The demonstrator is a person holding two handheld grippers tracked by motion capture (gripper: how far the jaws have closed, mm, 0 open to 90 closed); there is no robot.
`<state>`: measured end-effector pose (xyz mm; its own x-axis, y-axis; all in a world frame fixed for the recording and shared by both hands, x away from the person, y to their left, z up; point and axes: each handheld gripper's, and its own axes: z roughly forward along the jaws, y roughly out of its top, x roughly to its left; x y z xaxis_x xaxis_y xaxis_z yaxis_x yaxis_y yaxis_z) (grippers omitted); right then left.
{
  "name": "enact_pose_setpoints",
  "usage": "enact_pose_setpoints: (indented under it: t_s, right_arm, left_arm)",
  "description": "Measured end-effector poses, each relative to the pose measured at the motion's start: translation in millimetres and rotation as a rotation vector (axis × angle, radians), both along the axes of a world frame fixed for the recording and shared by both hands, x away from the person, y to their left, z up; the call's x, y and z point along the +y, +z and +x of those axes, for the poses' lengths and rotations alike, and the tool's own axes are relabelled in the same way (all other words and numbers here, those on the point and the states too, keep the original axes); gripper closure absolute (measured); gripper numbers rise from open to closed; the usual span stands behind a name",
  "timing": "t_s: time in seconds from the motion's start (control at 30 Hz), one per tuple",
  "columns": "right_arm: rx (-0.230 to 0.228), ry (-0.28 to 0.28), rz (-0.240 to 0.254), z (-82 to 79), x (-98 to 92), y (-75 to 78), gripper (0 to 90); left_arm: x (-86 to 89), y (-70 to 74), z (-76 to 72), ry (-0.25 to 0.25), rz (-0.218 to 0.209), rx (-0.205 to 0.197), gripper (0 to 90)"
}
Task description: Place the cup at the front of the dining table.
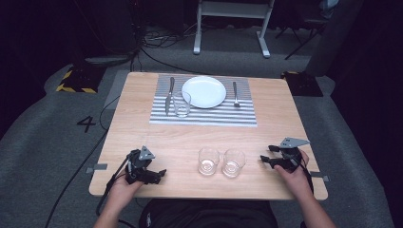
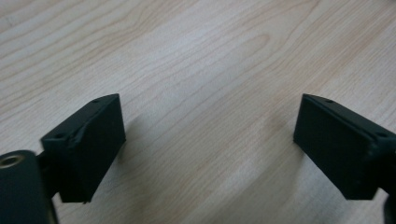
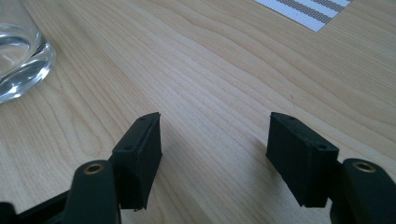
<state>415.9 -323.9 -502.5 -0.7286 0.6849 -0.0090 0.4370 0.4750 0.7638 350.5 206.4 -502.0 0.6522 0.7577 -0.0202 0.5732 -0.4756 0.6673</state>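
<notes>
High view: far placemat (image 1: 204,116) set with plate (image 1: 204,91), knife (image 1: 169,95) left, fork (image 1: 235,93) right, both long axes running near-far, and 1 glass (image 1: 182,104) upright. 2 glasses (image 1: 221,162) upright near edge, touching, untouched; likely left to place. Left gripper (image 1: 153,175) and right gripper (image 1: 266,160) rest on table (image 1: 142,133), empty.

Left gripper view: jaws wide apart over bare wood.

Right gripper view: jaws spread, nothing between; glass base (image 3: 18,56) far left.

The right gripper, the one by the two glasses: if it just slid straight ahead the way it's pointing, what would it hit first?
Probably the nearer glass. The right gripper is open and points leftward across the table toward it, though its own view shows that glass off to one side, so it might slip past.
</notes>
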Motion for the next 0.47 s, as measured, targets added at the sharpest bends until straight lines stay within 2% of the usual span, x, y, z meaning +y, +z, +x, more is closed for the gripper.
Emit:
enact_pose_setpoints:
  t_s: [0.47]
  right_arm:
    - [0.001, -0.001, 0.000, -0.3, 0.1, 0.0, 35.8]
  left_arm:
    - [-0.2, -0.3, -0.2, -0.003, 0.004, -0.002, 6.2]
